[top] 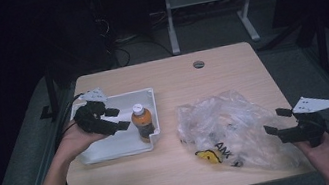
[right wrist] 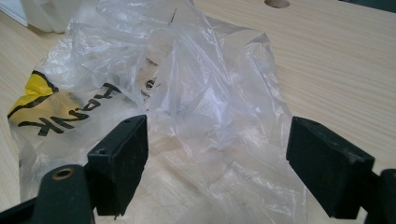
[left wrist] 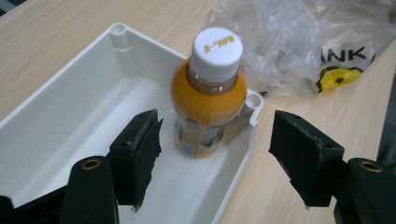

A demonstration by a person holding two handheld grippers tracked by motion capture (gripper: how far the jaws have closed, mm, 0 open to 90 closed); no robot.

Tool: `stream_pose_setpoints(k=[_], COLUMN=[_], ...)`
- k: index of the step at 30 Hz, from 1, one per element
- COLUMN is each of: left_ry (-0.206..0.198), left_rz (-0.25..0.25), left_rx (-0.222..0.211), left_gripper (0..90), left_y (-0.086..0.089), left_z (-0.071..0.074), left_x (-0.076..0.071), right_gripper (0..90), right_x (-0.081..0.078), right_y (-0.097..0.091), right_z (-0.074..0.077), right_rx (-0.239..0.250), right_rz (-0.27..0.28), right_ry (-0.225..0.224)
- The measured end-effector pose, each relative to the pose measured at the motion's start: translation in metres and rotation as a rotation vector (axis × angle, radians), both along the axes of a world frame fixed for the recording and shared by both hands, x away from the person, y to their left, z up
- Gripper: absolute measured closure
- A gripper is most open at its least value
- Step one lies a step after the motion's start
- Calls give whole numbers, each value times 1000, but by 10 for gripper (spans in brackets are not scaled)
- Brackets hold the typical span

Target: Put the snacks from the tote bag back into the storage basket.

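Two tools are out over the worktop, one in each of the person's hands, and both are released with nothing between their jaws.

The right tool hovers at the near right edge of a crumpled clear plastic bag. In the right gripper view its spread jaws frame the bag, which lies flat on the wood just ahead of the tips; the pads do not touch it that I can see. The bag's yellow-and-black print lies to that tool's left.

The left tool hangs over a white tray, jaws wide. Just ahead of it, inside the tray, stands a small bottle of orange drink with a white cap, upright and tucked into the tray's far corner on the side nearer the bag. In the left gripper view the bottle sits beyond the pads and between their lines, clear of both, and the tray wall runs under the jaws.

Beyond the tray and bag the worktop carries a round cable hole near its far edge.
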State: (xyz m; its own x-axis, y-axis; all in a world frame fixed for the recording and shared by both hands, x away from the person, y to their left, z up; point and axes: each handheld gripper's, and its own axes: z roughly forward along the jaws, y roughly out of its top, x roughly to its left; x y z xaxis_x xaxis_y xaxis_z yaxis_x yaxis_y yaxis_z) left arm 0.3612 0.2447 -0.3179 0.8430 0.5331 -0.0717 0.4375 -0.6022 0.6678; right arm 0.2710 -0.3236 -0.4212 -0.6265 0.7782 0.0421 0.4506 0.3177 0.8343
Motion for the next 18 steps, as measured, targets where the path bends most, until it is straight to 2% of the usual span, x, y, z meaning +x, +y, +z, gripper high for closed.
stream_pose_setpoints(k=[3,4,10,14,18], left_ry=[-3,-5,-10,-8,-14], left_rz=[10,7,16,26,29], left_rx=[-16,-7,-18,-43,-41], left_gripper=[325,326,333,333,331], left_y=[2,3,8,12,14], left_z=[-3,-4,-8,-11,-15], left_x=[-2,-3,-7,-12,-16], right_gripper=[202,202,202,202,202], right_x=[0,0,0,0,0], right_y=[0,0,1,1,2], right_z=[0,0,0,-1,0], right_rx=[-1,0,-2,-3,-3], right_rz=[0,1,2,2,6], right_ry=[0,0,1,3,2])
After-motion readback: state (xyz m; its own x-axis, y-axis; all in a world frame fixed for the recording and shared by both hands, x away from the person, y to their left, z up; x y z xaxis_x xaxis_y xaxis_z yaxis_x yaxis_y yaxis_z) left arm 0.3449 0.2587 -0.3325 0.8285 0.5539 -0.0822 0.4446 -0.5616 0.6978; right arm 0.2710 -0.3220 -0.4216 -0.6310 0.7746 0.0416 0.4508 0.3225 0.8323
